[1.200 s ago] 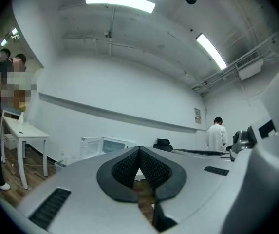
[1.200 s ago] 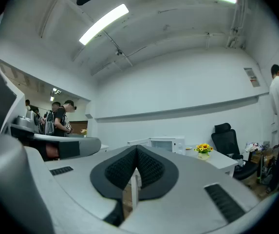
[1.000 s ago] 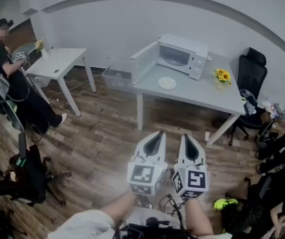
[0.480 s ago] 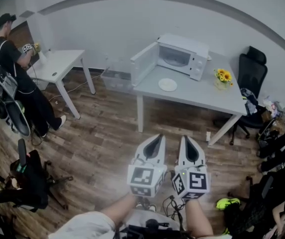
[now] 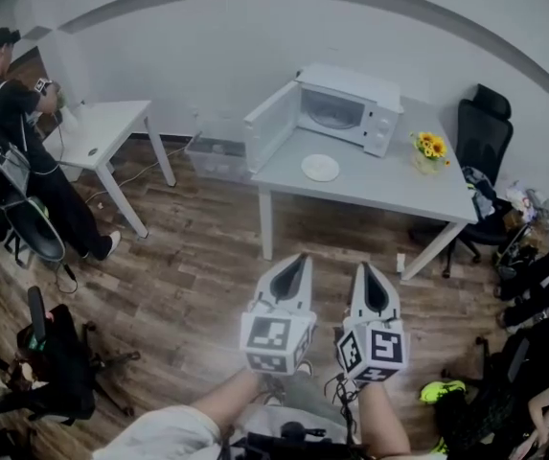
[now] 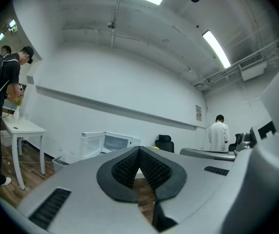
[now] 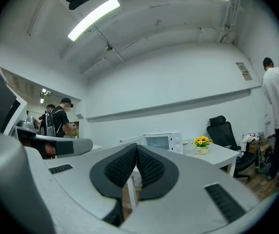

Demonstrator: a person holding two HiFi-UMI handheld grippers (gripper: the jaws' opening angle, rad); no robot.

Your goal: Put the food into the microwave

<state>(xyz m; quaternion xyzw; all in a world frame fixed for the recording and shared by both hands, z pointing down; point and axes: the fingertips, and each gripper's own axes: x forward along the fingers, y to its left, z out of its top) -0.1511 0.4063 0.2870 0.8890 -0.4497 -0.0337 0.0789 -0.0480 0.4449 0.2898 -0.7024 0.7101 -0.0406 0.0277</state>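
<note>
A white microwave (image 5: 336,113) stands at the back of the grey table (image 5: 379,185), its door (image 5: 269,125) swung open to the left. In front of it lies a white plate (image 5: 320,168); what is on it is too small to tell. My left gripper (image 5: 301,259) and right gripper (image 5: 362,266) are held side by side over the wooden floor, well short of the table, both shut and empty. In the left gripper view the jaws (image 6: 139,150) meet at the tip, with the microwave (image 6: 107,143) far beyond. The right gripper (image 7: 137,146) likewise points at the microwave (image 7: 161,142).
A pot of yellow flowers (image 5: 428,149) sits at the table's right end, beside a black office chair (image 5: 483,132). A clear bin (image 5: 215,154) lies on the floor left of the table. A person (image 5: 20,132) stands at a white table (image 5: 102,127). Dark chairs (image 5: 54,353) crowd the left.
Both grippers have edged forward toward the grey table, still shut. The person at the left has shifted closer to the white table.
</note>
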